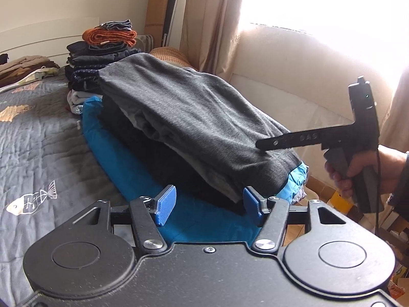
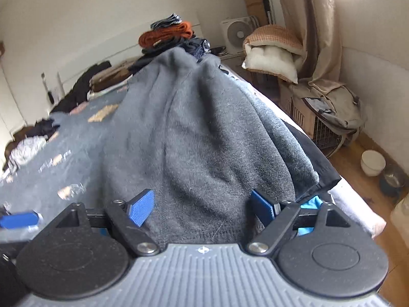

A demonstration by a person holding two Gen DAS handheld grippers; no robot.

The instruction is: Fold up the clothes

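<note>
A grey sweater (image 1: 194,117) crowns the near pile on the bed (image 1: 33,138) (taller stack (image 1: 102,58) beyond), likely placed folded; left tongs (image 1: 207,204) and right tongs (image 2: 202,208) both gape, released.

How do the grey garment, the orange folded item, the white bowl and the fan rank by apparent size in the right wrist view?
1. grey garment, but it lies nearest the camera
2. fan
3. orange folded item, close to the fan, so unsure
4. white bowl
</note>
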